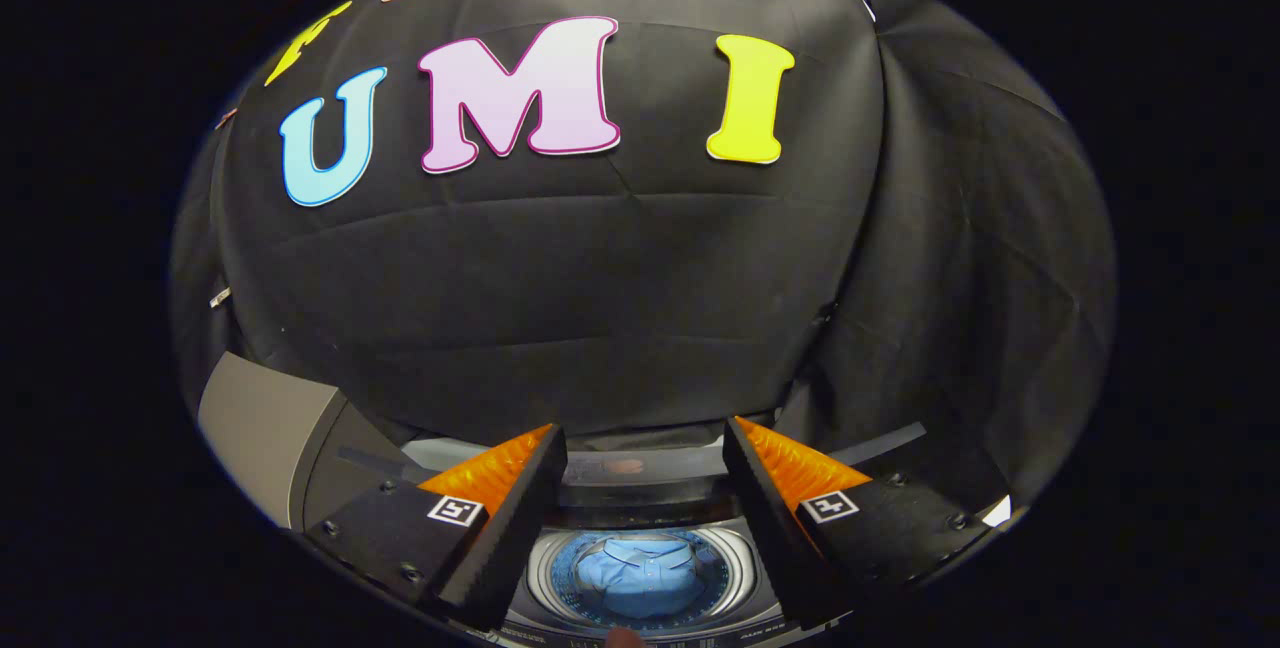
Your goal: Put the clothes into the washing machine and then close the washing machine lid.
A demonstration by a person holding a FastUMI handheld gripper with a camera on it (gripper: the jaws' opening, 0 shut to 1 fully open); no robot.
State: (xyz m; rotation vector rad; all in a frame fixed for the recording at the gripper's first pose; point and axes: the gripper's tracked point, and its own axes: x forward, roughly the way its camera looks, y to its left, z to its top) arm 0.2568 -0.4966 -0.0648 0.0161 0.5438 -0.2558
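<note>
Blue cloth, a collared shirt (640,576) by the look of it, lies bundled at the bottom of the washing machine drum (541,568), low in the middle of the frame, framed between the two fingers of my tongs (640,518). The tongs are spread wide and pinch nothing; the drum's opening shows in the gap between their fingers, below and beyond them. So the clothes part looks done to me, and what is left is the lid (640,468), which I take to be the dark, glassy band standing up just behind the drum opening, at the lower middle of the frame between the finger tops, though I cannot make out its hinge or its front edge for certain. The shirt is soft, light and limp, and would only need a pinch on a raised fold if it had to be pushed further down. The lid is another matter: stiff, smooth, likely slippery on its glossy face, so I would take it by its free edge or hook a finger behind it and ease it down, not let it drop. To the lower left a grey panel of the washing machine body (262,428) slopes away.
</note>
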